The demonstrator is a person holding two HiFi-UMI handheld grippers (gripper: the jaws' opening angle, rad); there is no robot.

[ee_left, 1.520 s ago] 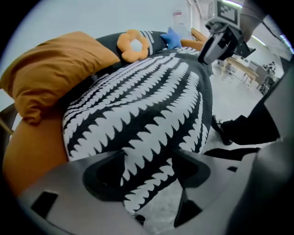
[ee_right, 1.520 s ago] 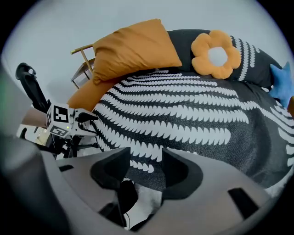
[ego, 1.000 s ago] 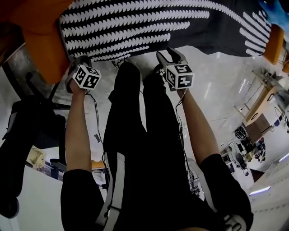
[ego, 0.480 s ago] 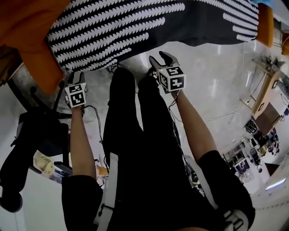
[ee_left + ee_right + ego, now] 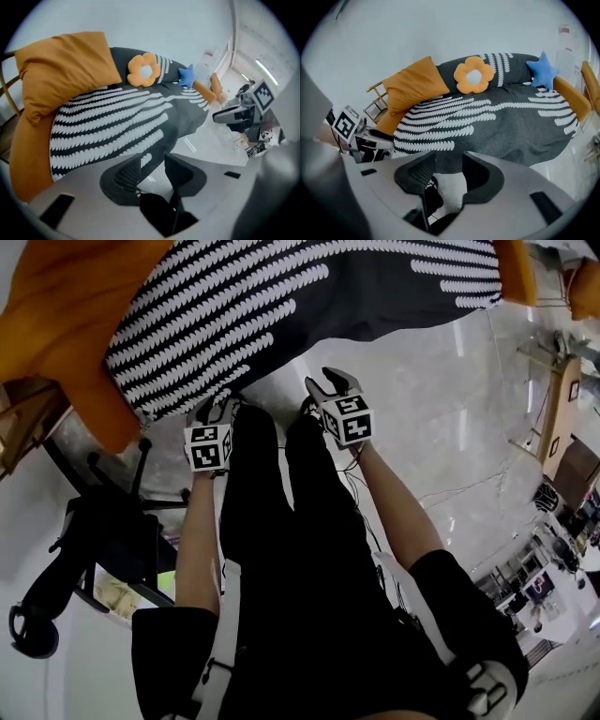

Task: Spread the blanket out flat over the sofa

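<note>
well, the blanket [image 5: 281, 306] (dark grey, with rows of white scalloped stripes) lies spread over the orange sofa [image 5: 94, 399] and fills the upper part of the head view. its near edge hangs over the seat front toward the pale glossy floor [image 5: 431, 399]. on the sofa, an orange flower cushion [image 5: 474, 75] leans against the blanket-covered back, and a blue star cushion [image 5: 543, 69] sits at the upper right of the right gripper view. a big orange pillow [image 5: 415, 86] rests toward that view's left. the left tongs [image 5: 217, 411] hang just below the blanket's edge at centre-left. they are moderately apart with nothing pinched, and only the cloth's edge and floor show beyond the tips. the right tongs [image 5: 328, 388] are near them at centre, also apart but closing, with the floor showing through the empty gap. the person's black-trousered legs [image 5: 281, 521] run down the middle of the head view.
</note>
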